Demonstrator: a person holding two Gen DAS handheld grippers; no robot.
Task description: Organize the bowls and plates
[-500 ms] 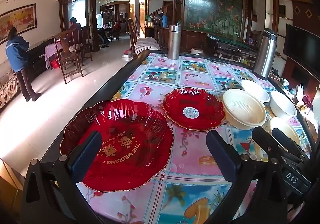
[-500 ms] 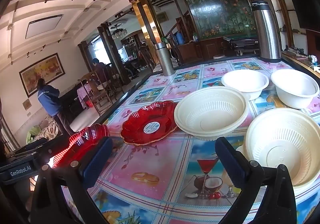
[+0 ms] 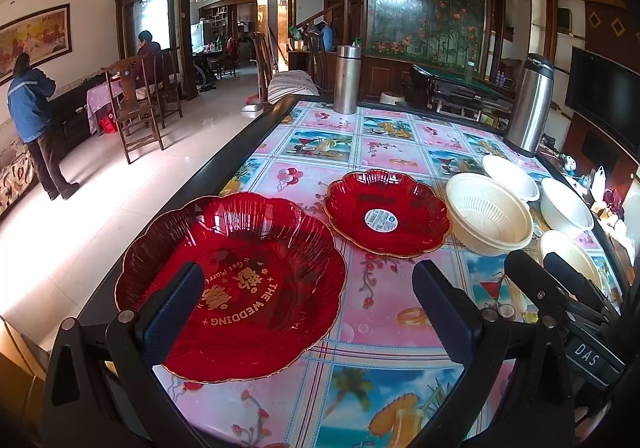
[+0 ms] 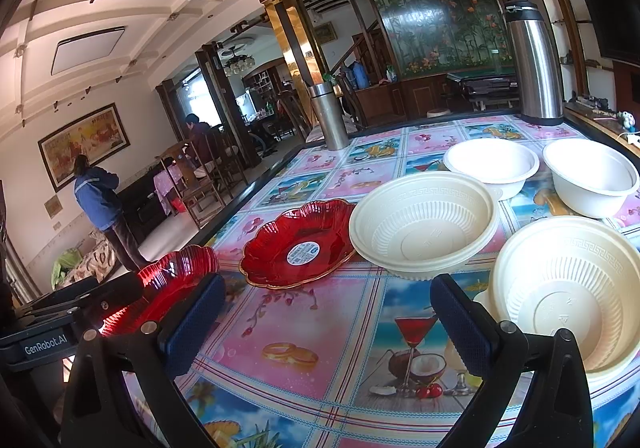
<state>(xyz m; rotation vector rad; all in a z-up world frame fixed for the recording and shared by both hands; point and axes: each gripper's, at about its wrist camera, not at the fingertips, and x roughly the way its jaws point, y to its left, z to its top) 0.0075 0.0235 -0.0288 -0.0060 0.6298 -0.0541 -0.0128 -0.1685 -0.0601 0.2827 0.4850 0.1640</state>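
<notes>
A large red wedding plate (image 3: 236,284) lies at the table's near left; it also shows in the right wrist view (image 4: 176,280). A smaller red plate with a round sticker (image 3: 386,212) (image 4: 300,244) lies beyond it. A cream ribbed bowl (image 3: 488,214) (image 4: 424,224) sits right of the small plate, a second cream bowl (image 4: 568,292) nearer, and two white bowls (image 4: 492,164) (image 4: 592,176) behind. My left gripper (image 3: 306,312) is open and empty, over the large plate's near right rim. My right gripper (image 4: 326,318) is open and empty above the tablecloth, between the plates and the near cream bowl.
A steel flask (image 3: 347,80) stands at the table's far edge and a tall steel thermos (image 3: 530,104) at the far right. The table's dark edge (image 3: 224,164) runs along the left, with open floor, chairs and two people (image 3: 34,120) beyond.
Both views are almost unchanged; the grippers have drifted only slightly and nothing on the table has moved.
</notes>
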